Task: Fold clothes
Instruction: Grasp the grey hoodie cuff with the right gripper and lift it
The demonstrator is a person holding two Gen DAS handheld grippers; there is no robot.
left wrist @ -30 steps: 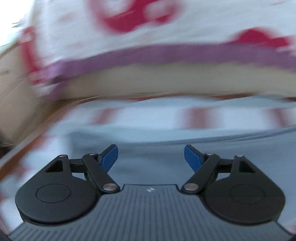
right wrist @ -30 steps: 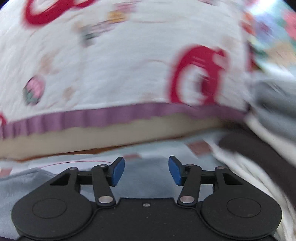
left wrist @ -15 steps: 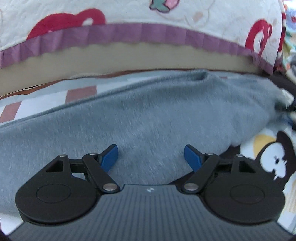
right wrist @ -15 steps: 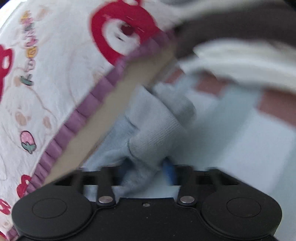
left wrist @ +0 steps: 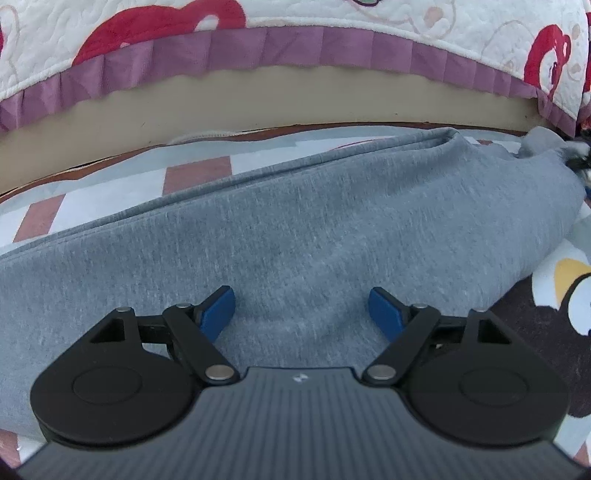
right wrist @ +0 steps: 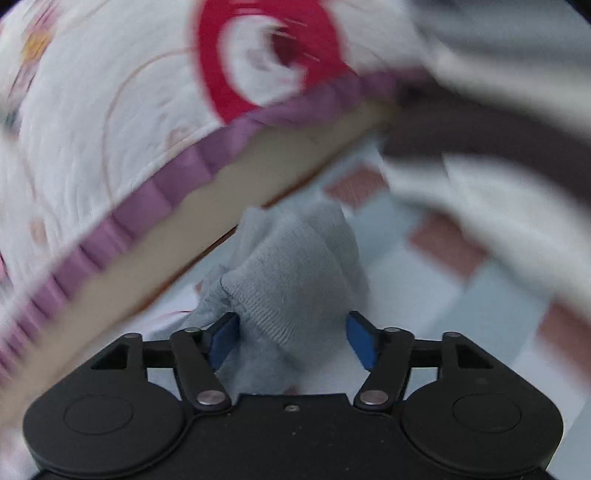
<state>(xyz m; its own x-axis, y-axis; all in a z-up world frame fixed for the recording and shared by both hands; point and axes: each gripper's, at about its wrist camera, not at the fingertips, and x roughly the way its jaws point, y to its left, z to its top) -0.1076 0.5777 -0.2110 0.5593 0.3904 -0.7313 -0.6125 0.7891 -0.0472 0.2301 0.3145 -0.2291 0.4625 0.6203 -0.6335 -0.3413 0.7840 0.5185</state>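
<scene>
Two grippers: each spread wide, neither pinching cloth.
Left gripper [left wrist: 301, 308]: jaws stand wide apart above the broad middle of the grey garment [left wrist: 295, 236]; both blue pads [left wrist: 218, 308] are clear of the cloth.
Right gripper [right wrist: 291, 341]: its jaws have just been opening; the ribbed cuff [right wrist: 273, 314] of the grey garment lies bunched between the pads, but they do not press on it. The left pad is just beside the cloth, the right pad stands apart from it.
Grey garment, place: spread flat on the checked sheet [left wrist: 122, 192], just this side of the beige mattress edge [left wrist: 258, 99].
Grey garment, long axis: in the left wrist view it runs across the picture, from lower left up to upper right, roughly along the mattress edge. Its far folded hem follows that line; its narrow end points right, where the cloth gathers into a small knot.
Grey garment, cuff end: in the right wrist view the cuff end is heaped up and points away from the gripper, toward the mattress edge.
Quilt [left wrist: 332, 14]: white with red figures and a purple frill [left wrist: 258, 48], hanging over the mattress above the garment.
Other clothes: dark and white cloth [right wrist: 498, 155], blurred, lies to the right beyond the garment's cuff end.
Printed cloth [left wrist: 565, 295]: white with a cartoon figure, touching the garment's near right edge.
</scene>
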